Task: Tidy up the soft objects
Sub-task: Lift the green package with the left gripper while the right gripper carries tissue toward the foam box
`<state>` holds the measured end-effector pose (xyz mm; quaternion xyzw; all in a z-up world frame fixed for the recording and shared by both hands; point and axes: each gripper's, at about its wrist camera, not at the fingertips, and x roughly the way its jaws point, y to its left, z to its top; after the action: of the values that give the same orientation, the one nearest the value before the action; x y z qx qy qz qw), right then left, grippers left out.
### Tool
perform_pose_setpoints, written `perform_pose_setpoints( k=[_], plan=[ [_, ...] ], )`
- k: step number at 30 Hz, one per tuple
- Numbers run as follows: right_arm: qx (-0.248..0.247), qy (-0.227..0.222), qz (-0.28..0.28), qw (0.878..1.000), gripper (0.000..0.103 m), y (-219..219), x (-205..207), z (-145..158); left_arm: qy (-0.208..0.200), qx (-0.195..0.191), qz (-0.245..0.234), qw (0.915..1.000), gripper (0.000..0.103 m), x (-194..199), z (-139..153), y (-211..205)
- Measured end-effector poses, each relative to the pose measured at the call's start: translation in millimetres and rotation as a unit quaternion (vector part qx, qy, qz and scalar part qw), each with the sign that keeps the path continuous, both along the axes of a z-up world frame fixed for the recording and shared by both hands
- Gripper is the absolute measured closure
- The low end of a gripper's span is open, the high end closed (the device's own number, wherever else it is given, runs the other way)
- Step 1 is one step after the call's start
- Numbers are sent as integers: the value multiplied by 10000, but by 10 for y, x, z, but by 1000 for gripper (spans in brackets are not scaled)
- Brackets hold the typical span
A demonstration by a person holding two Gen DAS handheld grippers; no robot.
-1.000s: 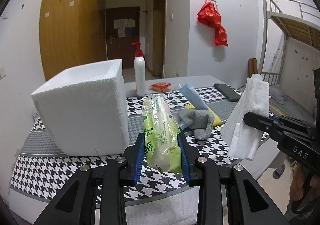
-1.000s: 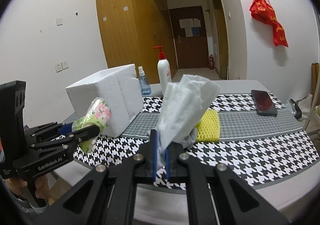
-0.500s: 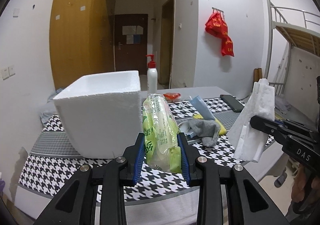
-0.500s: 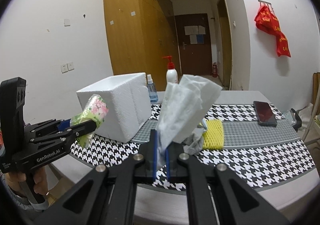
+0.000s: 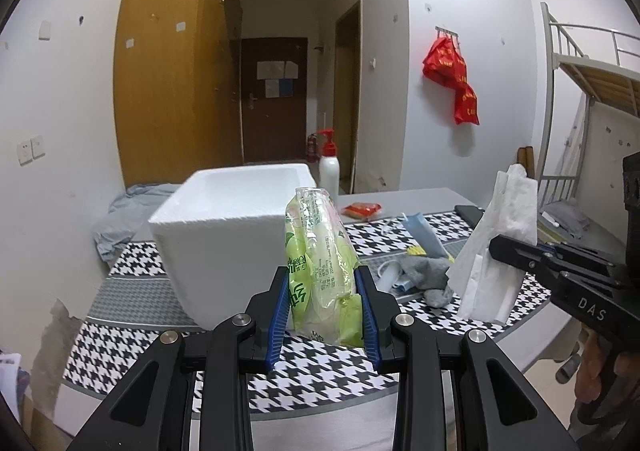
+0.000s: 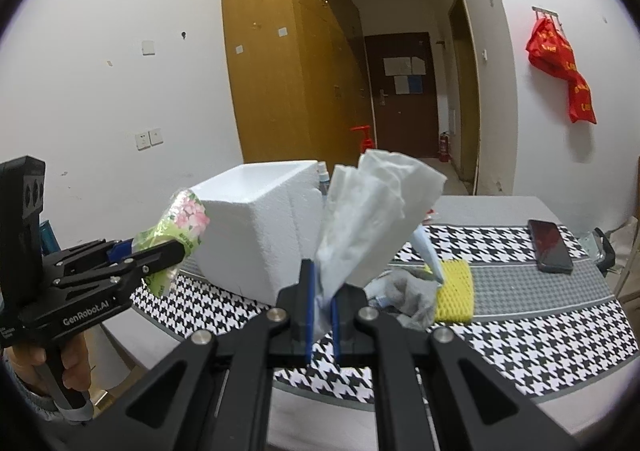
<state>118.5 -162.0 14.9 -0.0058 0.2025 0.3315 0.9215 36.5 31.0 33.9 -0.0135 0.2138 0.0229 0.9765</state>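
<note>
Over the houndstooth-cloth counter (image 5: 132,335), both grippers have risen in the last second so the open white foam box (image 5: 236,239) sits lower, left gripper (image 5: 323,315) clamping the green plastic tissue pack (image 5: 320,263), right gripper (image 6: 320,311) pinching the crumpled white tissue (image 6: 372,211), likely box-bound.

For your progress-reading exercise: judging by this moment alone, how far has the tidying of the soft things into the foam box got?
Done: nothing visibly packed; the foam box interior is mostly hidden.
In hand: the left gripper clamps a green tissue pack; the right gripper pinches a white tissue. Both are above the table, outside the box.
Left: a grey sock and yellow sponge lie on the tablecloth.
</note>
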Motion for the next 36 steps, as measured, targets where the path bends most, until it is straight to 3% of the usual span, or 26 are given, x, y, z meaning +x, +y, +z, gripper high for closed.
perform_pose_setpoints(
  k=[26,36],
  plan=[
    [3,-201,404,9990,93,475,111,222,-248,21,264,9993,69,15,182,358],
    [-114,-345,688,9970,93,717,124,277,-314,72,699,9970,69,-26,178,567]
  ],
)
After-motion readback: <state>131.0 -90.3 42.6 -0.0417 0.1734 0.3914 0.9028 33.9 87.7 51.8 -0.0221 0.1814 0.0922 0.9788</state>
